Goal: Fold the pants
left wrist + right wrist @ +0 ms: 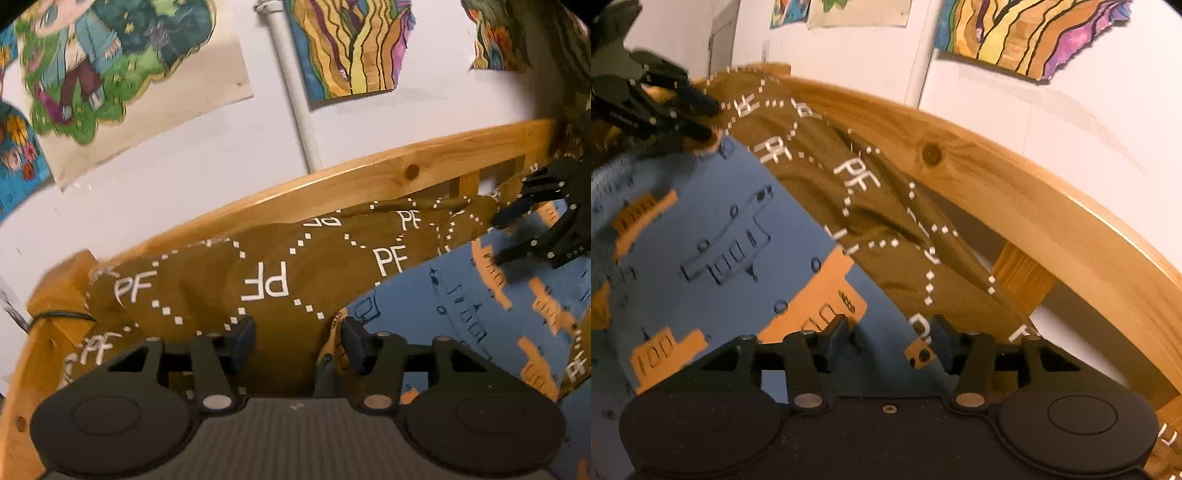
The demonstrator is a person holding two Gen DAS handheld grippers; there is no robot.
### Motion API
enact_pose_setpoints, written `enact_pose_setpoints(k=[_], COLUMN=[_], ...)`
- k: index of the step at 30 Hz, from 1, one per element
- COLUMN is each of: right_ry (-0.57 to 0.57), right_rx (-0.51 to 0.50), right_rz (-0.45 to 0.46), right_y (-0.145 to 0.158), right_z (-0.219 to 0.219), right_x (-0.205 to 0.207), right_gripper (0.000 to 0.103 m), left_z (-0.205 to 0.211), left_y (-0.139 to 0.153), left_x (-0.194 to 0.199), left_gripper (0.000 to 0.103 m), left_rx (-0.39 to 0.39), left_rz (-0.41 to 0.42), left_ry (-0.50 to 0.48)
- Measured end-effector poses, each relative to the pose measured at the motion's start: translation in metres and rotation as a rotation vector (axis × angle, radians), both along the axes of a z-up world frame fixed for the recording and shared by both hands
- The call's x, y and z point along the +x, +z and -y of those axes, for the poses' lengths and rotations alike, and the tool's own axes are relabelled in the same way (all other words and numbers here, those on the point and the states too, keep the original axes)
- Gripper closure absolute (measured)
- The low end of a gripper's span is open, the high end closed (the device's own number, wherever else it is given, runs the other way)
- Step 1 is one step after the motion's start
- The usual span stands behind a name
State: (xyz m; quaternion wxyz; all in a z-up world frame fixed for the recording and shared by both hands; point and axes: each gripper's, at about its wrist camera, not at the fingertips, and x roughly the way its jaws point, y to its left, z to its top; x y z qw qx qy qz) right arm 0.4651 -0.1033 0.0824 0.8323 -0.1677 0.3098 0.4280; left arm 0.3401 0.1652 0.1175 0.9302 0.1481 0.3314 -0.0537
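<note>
brown pants (258, 280) printed with white letters lie bunched along the far edge of the bed, against the wooden rail (369, 177), on a blue sheet (461, 306) with orange shapes. the left gripper (297, 338) hangs over one end of the pants with its jaws about half open, cloth below them but nothing pinched. the right gripper (888, 338) is over the other end, also about half open and holding nothing; its tips sit over the sheet and the pants' edge. each gripper shows small in the other's view, near the far end of the cloth.

the fold looks uneven. the risk is that cloth slips into the gap under the rail, because part of it already drapes there. a regrasp from this angle could also pinch the sheet with the pants and drag both.
</note>
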Motion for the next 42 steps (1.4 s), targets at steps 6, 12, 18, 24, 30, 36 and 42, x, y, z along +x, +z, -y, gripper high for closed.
enact_pose_setpoints(k=[6, 12, 18, 24, 30, 36, 42], right_ry=[-0.009, 0.010, -0.019, -0.071, -0.080, -0.070, -0.049], right_rx=[-0.028, -0.056, -0.052, -0.045, -0.039, -0.121, -0.213], right_rz=[-0.028, -0.019, 0.091, 0.270, 0.372, 0.443, 0.436], right_y=[-0.006, -0.006, 0.015, 0.038, 0.044, 0.029, -0.016], right_z=[-0.005, -0.012, -0.003, 0.019, 0.050, 0.062, 0.047], right_x=[0.007, -0.002, -0.033, -0.107, -0.200, -0.307, -0.375], right_gripper=[0.049, 0.101, 0.102, 0.102, 0.102, 0.102, 0.102], left_z=[0.004, 0.020, 0.034, 0.053, 0.075, 0.092, 0.097], left_y=[-0.007, -0.008, 0.003, 0.014, 0.005, -0.029, -0.091], left_x=[0.007, 0.000, -0.034, -0.104, -0.186, -0.249, -0.276], left_gripper=[0.060, 0.102, 0.103, 0.103, 0.103, 0.103, 0.103], left_rx=[0.054, 0.107, 0.165, 0.254, 0.388, 0.522, 0.620], left_rz=[-0.042, -0.081, 0.047, 0.229, 0.328, 0.258, 0.135], left_ry=[-0.007, -0.045, -0.069, -0.200, -0.382, -0.526, -0.628])
